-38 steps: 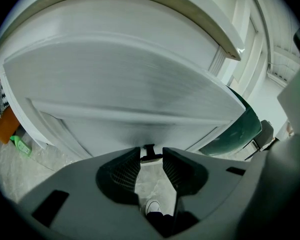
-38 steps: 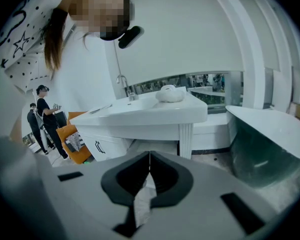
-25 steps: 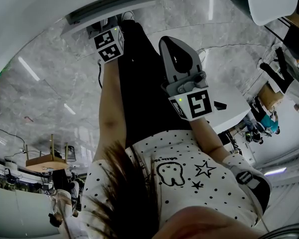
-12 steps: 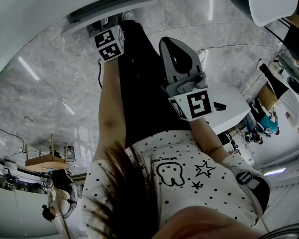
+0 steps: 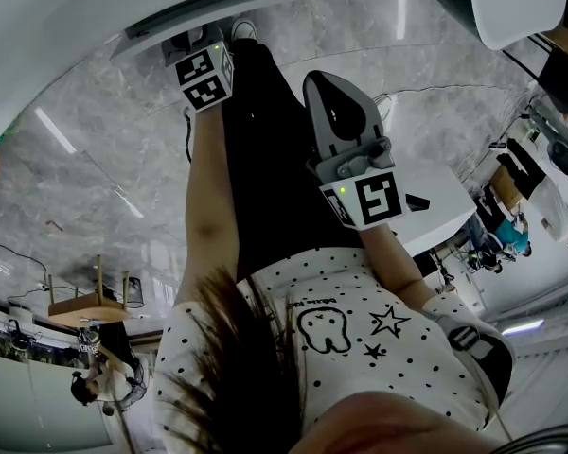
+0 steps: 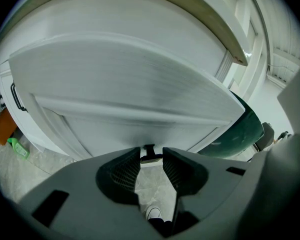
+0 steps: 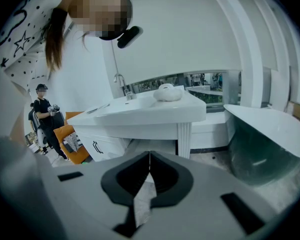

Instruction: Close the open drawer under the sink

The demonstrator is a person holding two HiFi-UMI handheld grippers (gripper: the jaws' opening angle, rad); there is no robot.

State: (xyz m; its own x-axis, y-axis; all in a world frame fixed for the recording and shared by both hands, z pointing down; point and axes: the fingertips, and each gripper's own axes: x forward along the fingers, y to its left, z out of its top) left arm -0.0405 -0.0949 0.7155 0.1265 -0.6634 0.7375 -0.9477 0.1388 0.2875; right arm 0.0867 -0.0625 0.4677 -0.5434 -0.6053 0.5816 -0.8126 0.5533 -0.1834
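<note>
The white drawer front (image 6: 125, 79) fills the left gripper view, close up and tilted. Its small black handle (image 6: 149, 149) sits right at my left gripper's (image 6: 151, 153) tips, in the gap between the open jaws; the pads do not press on it. In the head view the left gripper (image 5: 193, 45) reaches up to the drawer's edge (image 5: 208, 12) at the top left. My right gripper (image 5: 333, 88) hangs over the person's dark trousers, away from the drawer. Its jaws (image 7: 149, 156) are shut with nothing in them.
The right gripper view shows the white sink vanity (image 7: 140, 116) with a faucet (image 7: 121, 81), a dark green bathtub (image 7: 265, 139) to its right and an orange chair (image 7: 72, 141) to its left. Grey marble floor (image 5: 95, 159) lies below. Other people stand far off.
My left gripper has crept slightly up toward the drawer in the head view. The right gripper has stayed still. A person far off at the lower left has shifted.
</note>
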